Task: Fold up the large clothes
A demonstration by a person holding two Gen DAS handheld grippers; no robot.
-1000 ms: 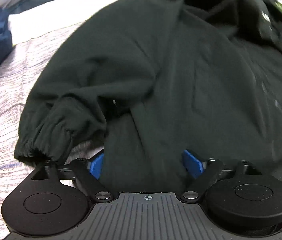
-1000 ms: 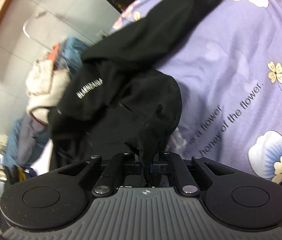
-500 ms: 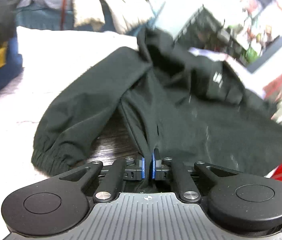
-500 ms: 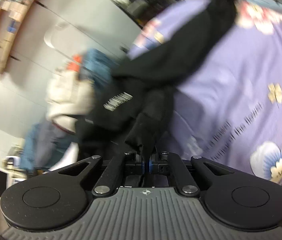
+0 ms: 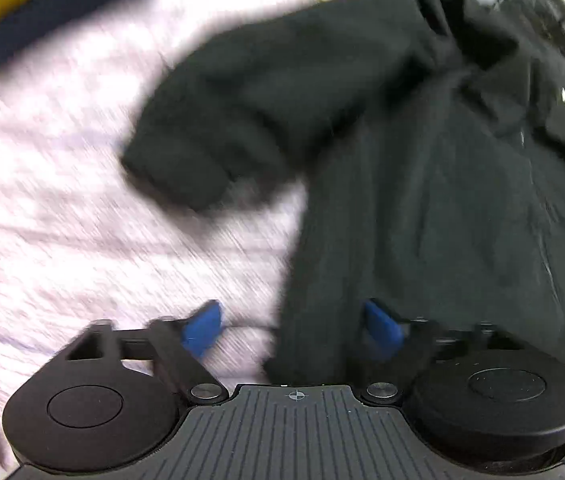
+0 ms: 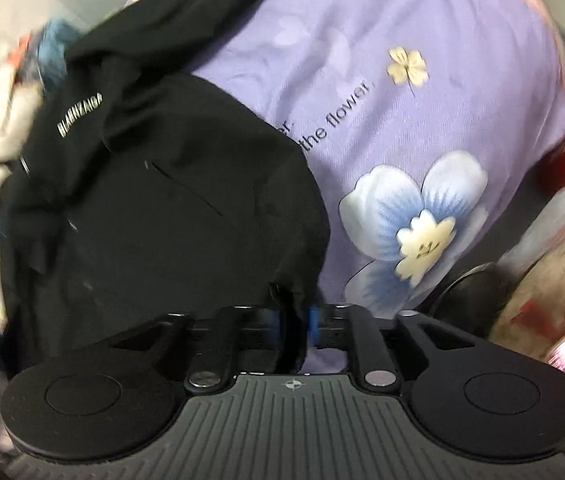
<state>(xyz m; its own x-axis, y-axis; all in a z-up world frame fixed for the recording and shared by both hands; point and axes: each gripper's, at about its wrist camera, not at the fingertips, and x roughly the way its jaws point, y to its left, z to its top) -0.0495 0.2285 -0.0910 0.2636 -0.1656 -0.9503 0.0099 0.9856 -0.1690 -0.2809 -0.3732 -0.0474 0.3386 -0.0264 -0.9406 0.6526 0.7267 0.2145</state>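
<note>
Item: black jacket (image 6: 154, 200), lying rumpled across the lavender flowered bedspread (image 6: 422, 92), one cuffed sleeve (image 5: 186, 172) trailing left onto the paler sheet (image 5: 50, 216). We are holding our left gripper (image 5: 294, 324) wide apart, a hem fold lying loose between the blue pads (image 5: 382, 324). Our right gripper (image 6: 294, 324) is pinching a hem corner, jaws nearly closed. We are judging this the spreading step; next calls for regripping left and flattening.
</note>
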